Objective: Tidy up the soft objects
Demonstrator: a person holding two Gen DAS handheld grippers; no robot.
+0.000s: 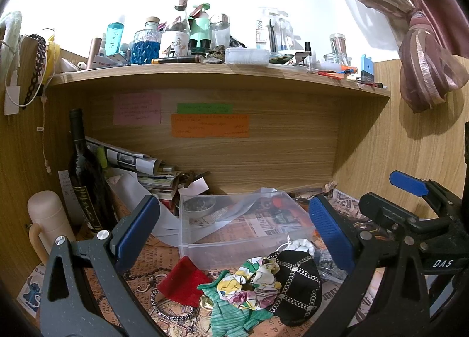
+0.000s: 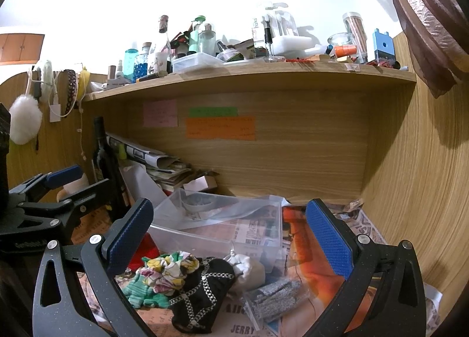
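We hold both tools above a newspaper-covered tabletop (image 1: 164,252). Our left hand-held gripper (image 1: 231,237) is spread wide and carries nothing; our right hand-held gripper (image 2: 231,237) is equally wide and bare. The clear plastic bin (image 1: 243,237) sits at twelve o'clock, seemingly without any soft item inside. The heap lies just beside its near wall: a floral fabric scrunchie (image 1: 255,281) on a green striped knit cloth (image 1: 231,313), touching a black chain-patterned pouch (image 1: 296,281), with a red felt piece (image 1: 183,281) at nine o'clock. We judge sorting barely begun; every piece remains.
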